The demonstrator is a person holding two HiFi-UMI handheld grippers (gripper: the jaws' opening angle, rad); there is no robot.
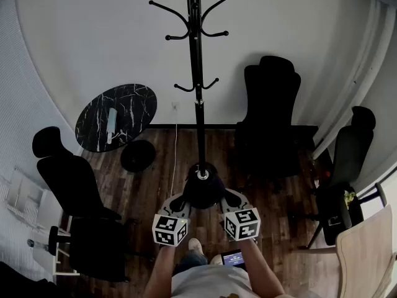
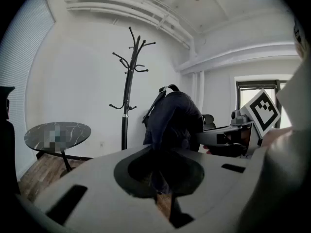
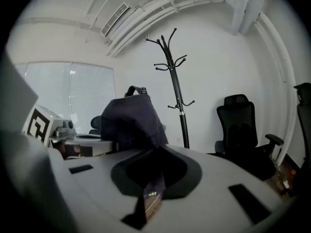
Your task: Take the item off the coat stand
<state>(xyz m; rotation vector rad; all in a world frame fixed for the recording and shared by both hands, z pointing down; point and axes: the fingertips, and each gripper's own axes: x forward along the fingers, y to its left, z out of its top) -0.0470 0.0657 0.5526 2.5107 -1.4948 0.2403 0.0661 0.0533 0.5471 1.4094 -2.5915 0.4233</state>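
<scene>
Okay, both sets of tongs are on the dark bag (image 1: 203, 191). My left tongs (image 1: 180, 202) are pinched right down on a fold of its fabric, almost no gap between the jaws. The right tongs (image 1: 231, 198) are clamped the same way on the other side. So the bag hangs between my two hands, on my side of the coat stand (image 1: 198, 104), low down in front of its foot.

Every hook I can see up the stand is bare, and nothing of the bag reaches them. From the left tongs' own camera the bag (image 2: 172, 120) bulks up just to the right of the stand (image 2: 127, 91). From the right tongs' camera it (image 3: 131, 120) sits to the left of the stand (image 3: 176, 91). It stands tall rather than wide, with a strap loop at the top.

Both hands are about equally near it, one at each flank, so neither leads. I reckon the lift-off is done, and what's left is drawing the bag straight back toward me, away from the pole, keeping the two grips level so it doesn't swing into the stand
</scene>
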